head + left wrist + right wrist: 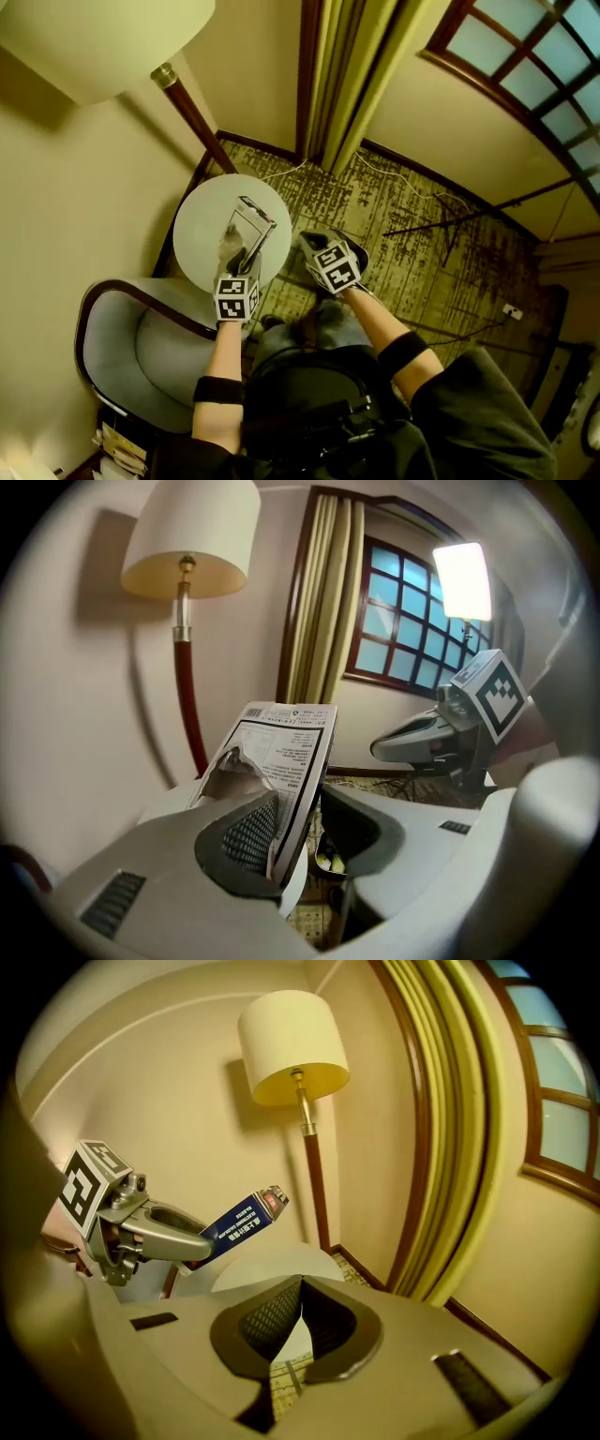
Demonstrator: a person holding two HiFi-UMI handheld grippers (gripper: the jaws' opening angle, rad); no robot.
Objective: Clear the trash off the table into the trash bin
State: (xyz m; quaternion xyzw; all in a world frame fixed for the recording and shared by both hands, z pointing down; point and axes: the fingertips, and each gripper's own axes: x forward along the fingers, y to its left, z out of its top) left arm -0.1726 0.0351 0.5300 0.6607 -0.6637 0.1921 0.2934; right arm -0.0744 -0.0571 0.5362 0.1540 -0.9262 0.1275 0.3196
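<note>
My left gripper (242,261) is shut on a flat, torn-open carton (249,228) and holds it upright above the round white table (202,230). The left gripper view shows the carton's printed white back (286,761) clamped between the jaws of the left gripper (300,829). Its blue side (239,1225) shows in the right gripper view. My right gripper (312,242) hovers just right of the table, over a dark round bin (360,250) on the floor. The jaws of the right gripper (300,1290) are shut with nothing between them. The bin's opening (330,855) shows below the left jaws.
A floor lamp (187,108) stands behind the table, beside yellow-green curtains (352,75). A grey armchair (141,347) sits to the left of the person. Cables (441,220) run across the patterned carpet (412,272) toward the window wall.
</note>
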